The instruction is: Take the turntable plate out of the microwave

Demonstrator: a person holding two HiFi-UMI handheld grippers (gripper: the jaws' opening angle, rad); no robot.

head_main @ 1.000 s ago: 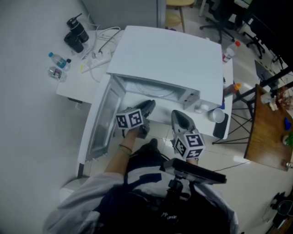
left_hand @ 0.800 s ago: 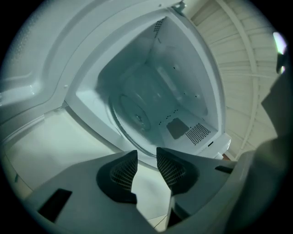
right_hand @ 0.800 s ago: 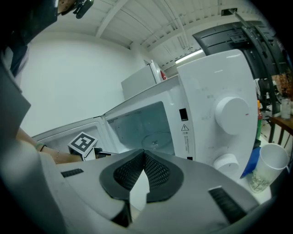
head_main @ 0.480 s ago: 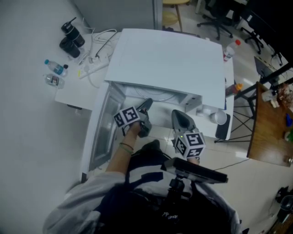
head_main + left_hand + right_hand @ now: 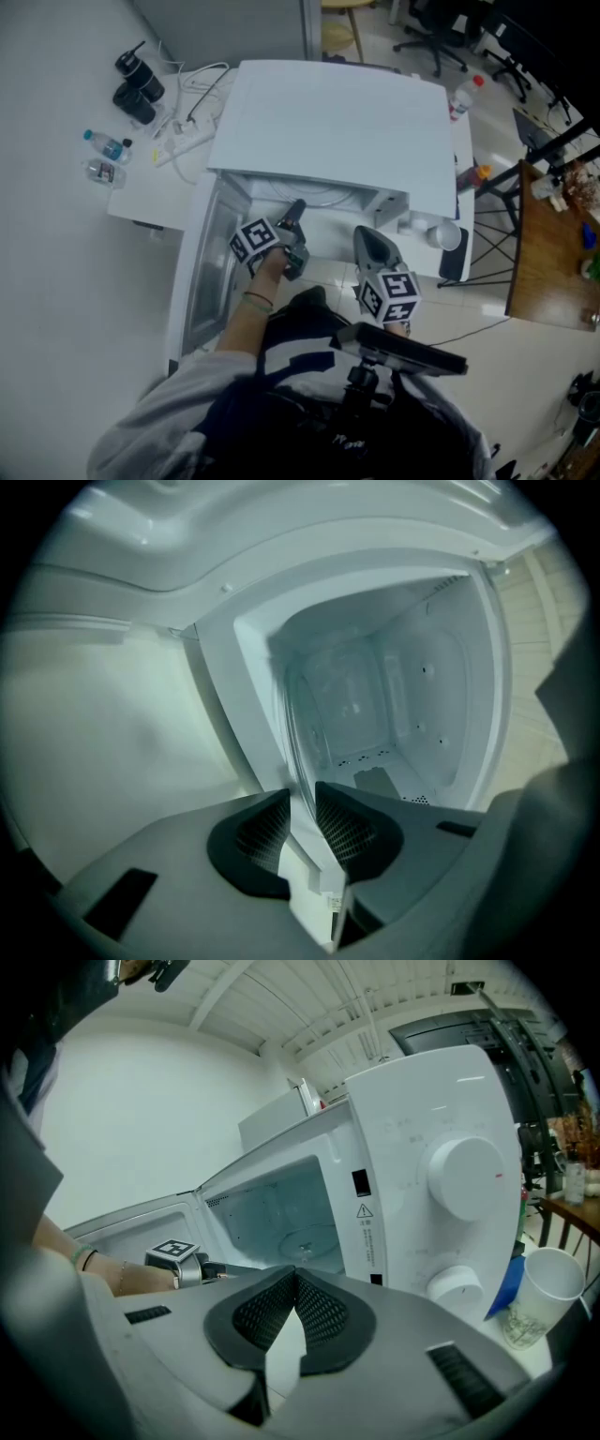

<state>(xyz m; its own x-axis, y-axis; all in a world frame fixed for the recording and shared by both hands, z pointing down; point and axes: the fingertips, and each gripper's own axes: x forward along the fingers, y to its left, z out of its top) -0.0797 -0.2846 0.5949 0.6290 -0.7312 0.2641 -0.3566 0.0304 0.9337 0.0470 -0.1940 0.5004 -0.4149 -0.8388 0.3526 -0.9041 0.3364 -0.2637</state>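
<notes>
The microwave [image 5: 328, 122] has its door [image 5: 200, 274] swung open at the left, so that step looks done. My left gripper [image 5: 296, 208] reaches into the cavity. Its jaws are closing with the rim of the plate [image 5: 305, 1237] between them, though I can't see a firm pinch yet. The plate lies inside on the floor, so gripping it, lifting it and drawing it out are all left. My right gripper [image 5: 364, 236] hangs outside, jaws pressed together and empty.
</notes>
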